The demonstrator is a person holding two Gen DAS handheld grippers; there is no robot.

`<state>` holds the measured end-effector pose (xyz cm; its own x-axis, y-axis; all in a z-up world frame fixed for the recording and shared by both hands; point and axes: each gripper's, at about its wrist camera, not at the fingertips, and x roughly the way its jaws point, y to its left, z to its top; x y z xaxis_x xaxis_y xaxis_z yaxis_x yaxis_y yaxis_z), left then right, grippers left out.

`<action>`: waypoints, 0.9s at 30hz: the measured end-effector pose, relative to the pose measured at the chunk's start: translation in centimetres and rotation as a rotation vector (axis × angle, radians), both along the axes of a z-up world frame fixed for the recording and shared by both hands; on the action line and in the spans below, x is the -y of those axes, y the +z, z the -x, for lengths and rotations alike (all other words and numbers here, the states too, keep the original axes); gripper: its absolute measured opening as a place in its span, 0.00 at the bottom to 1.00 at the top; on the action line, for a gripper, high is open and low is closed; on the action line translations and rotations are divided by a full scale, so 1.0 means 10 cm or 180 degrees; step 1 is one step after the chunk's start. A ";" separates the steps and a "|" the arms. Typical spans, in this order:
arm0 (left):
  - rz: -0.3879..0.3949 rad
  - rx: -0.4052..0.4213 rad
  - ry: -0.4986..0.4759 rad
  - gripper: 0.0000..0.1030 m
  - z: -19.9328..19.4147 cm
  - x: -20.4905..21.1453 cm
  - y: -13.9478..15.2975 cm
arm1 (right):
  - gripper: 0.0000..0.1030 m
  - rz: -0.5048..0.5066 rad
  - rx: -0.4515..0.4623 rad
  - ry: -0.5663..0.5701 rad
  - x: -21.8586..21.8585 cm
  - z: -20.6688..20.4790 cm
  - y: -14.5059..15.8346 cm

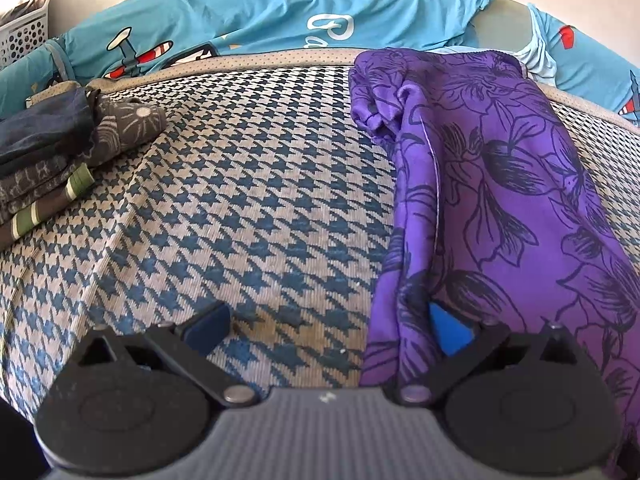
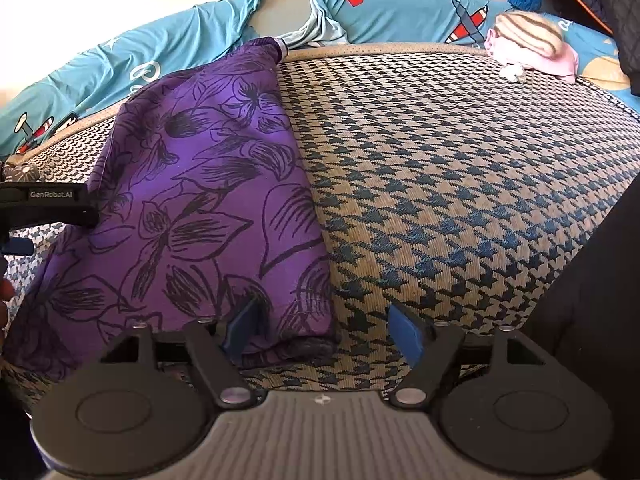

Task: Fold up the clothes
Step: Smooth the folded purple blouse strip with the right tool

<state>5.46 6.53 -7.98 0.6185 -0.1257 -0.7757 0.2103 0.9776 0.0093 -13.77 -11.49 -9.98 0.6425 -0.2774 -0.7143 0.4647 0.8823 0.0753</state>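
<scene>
- Both grippers tilt down toward the bed. My left gripper [image 1: 328,330] stands with its jaws wide apart — one blue pad on the bare mat, the other tucked against the purple garment's [image 1: 500,208] near edge, pressing nothing.
- My right gripper [image 2: 324,330] is spread as well; its left pad sits on the garment's near right corner, its right pad over the mat, and nothing is pinched.
- That garment is smooth purple cloth printed with dark outlined flowers, folded into a long strip running from the near edge to the far edge of the mat, bunched at its far left end.
- Under it lies a woven houndstooth mat [image 2: 460,184], blue on tan, ribbed and coarse, with a dotted beige border.
- Behind the mat — a crumpled turquoise sheet [image 1: 280,4] printed with planes.
- A stack of dark folded clothes [image 1: 48,160] sits at the mat's far left; a pink and striped bundle [image 2: 528,46] at its far right.
- A white perforated basket [image 1: 24,28] is cut off by the frame, its contents unclear.
</scene>
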 end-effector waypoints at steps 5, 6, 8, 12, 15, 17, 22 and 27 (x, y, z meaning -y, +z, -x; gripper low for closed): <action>0.0007 0.0002 -0.0008 1.00 0.01 -0.01 -0.01 | 0.77 -0.0010 -0.0038 -0.0045 0.02 -0.01 0.00; 0.0004 0.0005 -0.0008 1.00 0.01 -0.01 -0.01 | 0.78 -0.0004 -0.0045 -0.0049 0.02 -0.02 -0.01; 0.0002 0.0009 -0.0002 1.00 0.01 0.00 -0.01 | 0.78 0.0002 -0.0054 -0.0054 0.02 -0.02 -0.01; 0.0004 0.0008 0.0016 1.00 0.01 0.00 -0.01 | 0.81 -0.0026 -0.0058 -0.0073 0.03 -0.02 -0.02; 0.0011 0.0011 0.0018 1.00 0.02 -0.01 -0.01 | 0.82 -0.0060 -0.0053 -0.0105 0.05 -0.02 -0.03; 0.0014 0.0014 0.0017 1.00 0.02 -0.01 -0.01 | 0.82 -0.0059 -0.0044 -0.0109 0.05 -0.01 -0.02; 0.0018 0.0016 -0.0002 1.00 0.02 -0.01 -0.01 | 0.82 0.0028 -0.0067 -0.0056 0.00 -0.01 0.00; 0.0059 -0.0026 -0.0008 1.00 0.01 -0.04 0.02 | 0.82 -0.0010 -0.0110 -0.0036 -0.01 0.01 0.02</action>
<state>5.41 6.92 -7.79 0.6117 -0.1417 -0.7783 0.2128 0.9770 -0.0106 -13.83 -11.37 -9.83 0.6143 -0.2823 -0.7368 0.4769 0.8768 0.0617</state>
